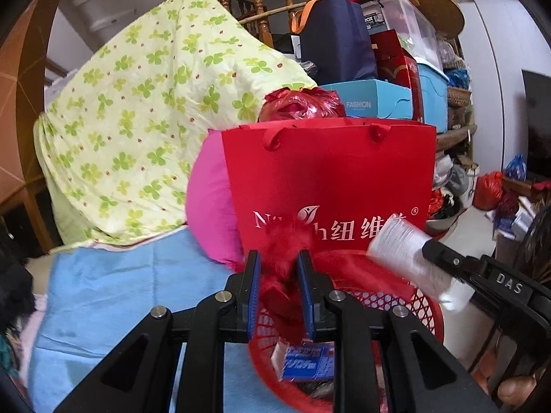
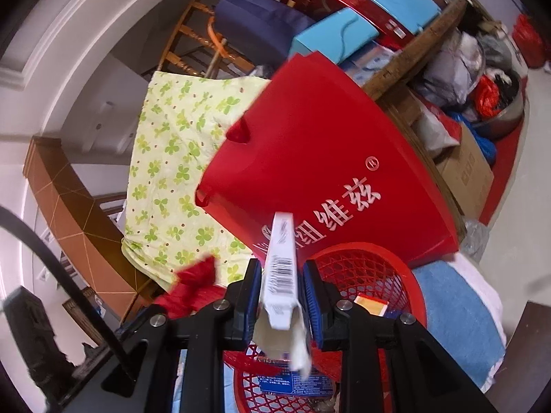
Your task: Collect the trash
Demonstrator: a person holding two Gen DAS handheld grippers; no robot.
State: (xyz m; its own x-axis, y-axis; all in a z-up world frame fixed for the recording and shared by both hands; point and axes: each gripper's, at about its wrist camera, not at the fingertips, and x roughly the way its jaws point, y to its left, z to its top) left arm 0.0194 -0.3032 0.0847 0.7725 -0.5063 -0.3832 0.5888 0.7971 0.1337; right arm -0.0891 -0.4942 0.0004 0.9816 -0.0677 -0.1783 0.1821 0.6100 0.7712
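A cluttered room with a wooden stair railing [image 1: 261,3] at the back holds a bed-like surface spread with a light blue cloth [image 1: 113,296]. Nearest to the cameras, a round red plastic lattice basket [image 1: 427,306] sits on that cloth, with a blue-and-white printed packet [image 1: 306,361] lying inside it. Over the basket, the left gripper [image 1: 278,268] is clamped on a crumpled red plastic bag [image 1: 279,258], whose bulk bunches between and below the blue pads. Just to its right, the right gripper [image 2: 281,282] pinches a narrow white cardboard box with a barcode [image 2: 280,268] edge-on, a torn paper flap hanging beneath the jaws above the basket; in the left wrist view the same box [image 1: 406,258] shows blurred at the gripper's tip. Directly behind the basket stands a red paper gift bag with white lettering [image 1: 330,179], touching the basket's far rim. A bright pink cushion [image 1: 210,206] lies beside the gift bag on its left, and a pale green clover-print quilt [image 1: 137,130] is heaped further left. Behind the gift bag sits a knotted red plastic sack [image 1: 303,101], then a light blue carton [image 1: 375,98] and stacked boxes on wooden shelves.
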